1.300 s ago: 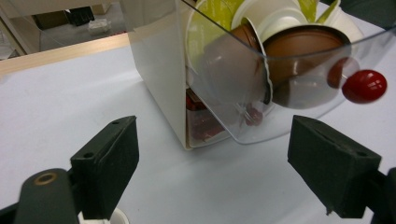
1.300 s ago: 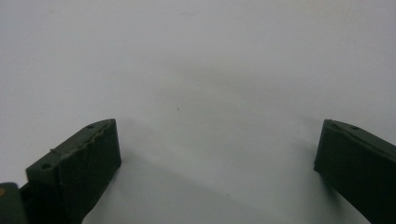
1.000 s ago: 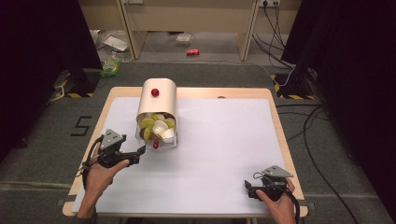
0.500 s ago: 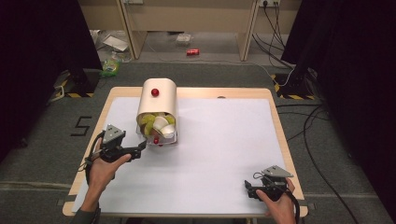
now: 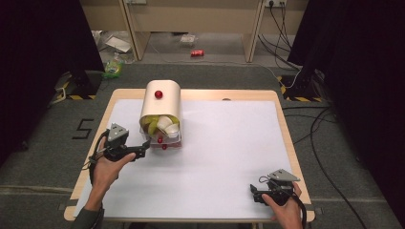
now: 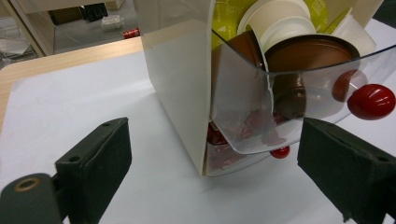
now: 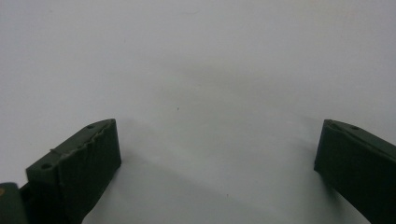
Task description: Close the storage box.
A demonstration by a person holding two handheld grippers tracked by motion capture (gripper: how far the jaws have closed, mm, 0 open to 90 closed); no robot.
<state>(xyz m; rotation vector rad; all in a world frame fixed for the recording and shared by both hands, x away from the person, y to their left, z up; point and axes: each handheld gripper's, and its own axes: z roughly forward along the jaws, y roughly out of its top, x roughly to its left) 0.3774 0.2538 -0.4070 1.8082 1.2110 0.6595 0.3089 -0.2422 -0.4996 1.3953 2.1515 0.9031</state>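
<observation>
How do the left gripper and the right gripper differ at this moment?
The left gripper points at the cream container with its clear front; the right gripper sits near the table's front right corner, away from it. Between the left jaws stand the container's corner and a red knob; between the right jaws lies bare white surface. Both are open.
</observation>
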